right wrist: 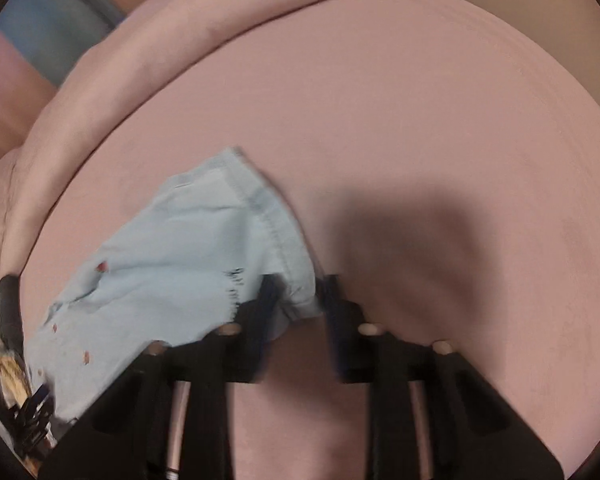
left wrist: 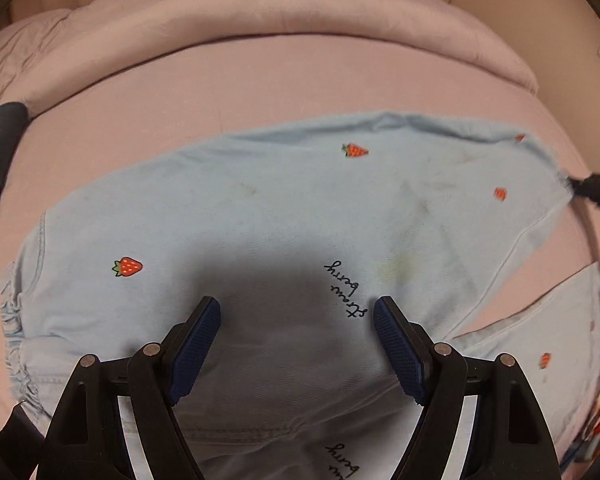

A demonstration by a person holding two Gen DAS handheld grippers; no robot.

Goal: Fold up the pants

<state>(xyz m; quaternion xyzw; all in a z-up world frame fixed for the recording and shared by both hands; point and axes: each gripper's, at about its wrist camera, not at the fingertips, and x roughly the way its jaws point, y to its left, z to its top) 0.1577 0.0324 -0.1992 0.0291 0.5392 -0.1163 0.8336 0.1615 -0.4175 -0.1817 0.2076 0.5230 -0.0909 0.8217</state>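
Observation:
Light blue pants [left wrist: 260, 216] with red strawberry prints and black script lie spread on a pink bed. My left gripper [left wrist: 298, 312] is open and empty, hovering just above the pants' upper part near the "strawberry" script. In the right wrist view, my right gripper [right wrist: 300, 292] has its fingers around the hem of one pant leg [right wrist: 188, 240], which is lifted and bunched; the view is blurred by motion. The right gripper's tip also shows at the leg's end in the left wrist view [left wrist: 596, 188].
A pink sheet [right wrist: 420, 140] covers the bed, with a rolled pink duvet [left wrist: 260, 12] along the far side. A dark object [left wrist: 0, 148] lies at the left edge. Colourful items [right wrist: 16, 380] sit at the bed's near left corner.

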